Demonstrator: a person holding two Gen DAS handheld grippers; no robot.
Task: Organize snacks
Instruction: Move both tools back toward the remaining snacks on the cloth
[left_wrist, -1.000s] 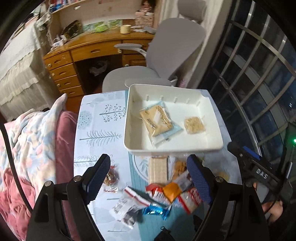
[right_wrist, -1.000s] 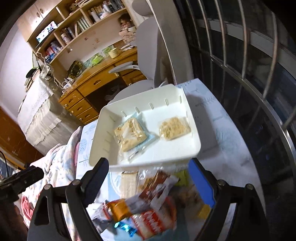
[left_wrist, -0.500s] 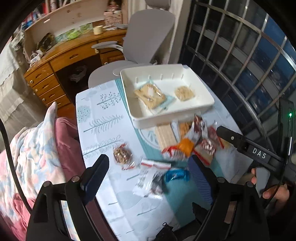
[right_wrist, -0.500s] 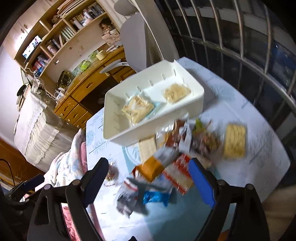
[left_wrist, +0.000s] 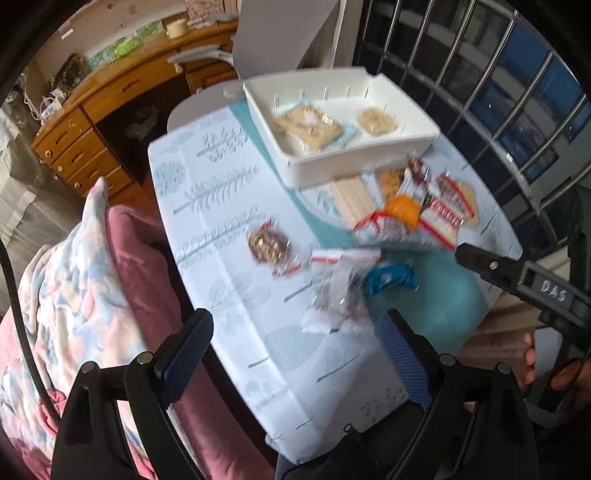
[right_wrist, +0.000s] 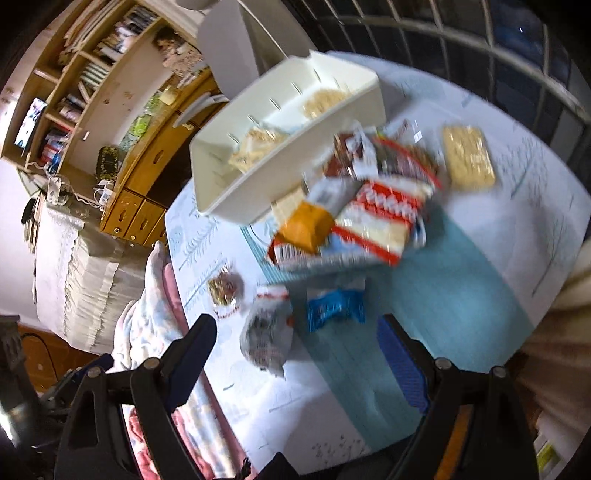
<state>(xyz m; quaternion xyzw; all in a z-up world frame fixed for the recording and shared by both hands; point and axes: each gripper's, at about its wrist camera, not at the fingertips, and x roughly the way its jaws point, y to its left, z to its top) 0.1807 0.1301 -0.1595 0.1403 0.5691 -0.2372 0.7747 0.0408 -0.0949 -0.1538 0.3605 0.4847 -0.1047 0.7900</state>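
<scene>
A white tray (left_wrist: 332, 170) at the table's far side holds two cracker packets (left_wrist: 308, 123). In front of it lies a pile of snack packets (left_wrist: 413, 214), with a blue packet (left_wrist: 389, 278), a clear bag of dark snacks (left_wrist: 336, 299) and a nut packet (left_wrist: 267, 243) nearer. My left gripper (left_wrist: 293, 325) hovers over the near table edge, its jaws opening with nothing between them. My right gripper (right_wrist: 295, 326) is open and empty, above the clear bag (right_wrist: 264, 332) and blue packet (right_wrist: 334, 308). A yellow cracker pack (right_wrist: 467, 157) lies right of the pile, near the tray (right_wrist: 240, 199).
A quilt-covered bed (left_wrist: 74, 277) borders the table on the left. A grey office chair (left_wrist: 280, 33) and a wooden desk (left_wrist: 110, 96) stand behind the tray. Window bars (left_wrist: 498, 92) run along the right. A hand (left_wrist: 528, 365) holds the right gripper's handle.
Both grippers drew back from the tray toward the near table edge and rolled. The tray and snack pile now sit farther up in both views.
</scene>
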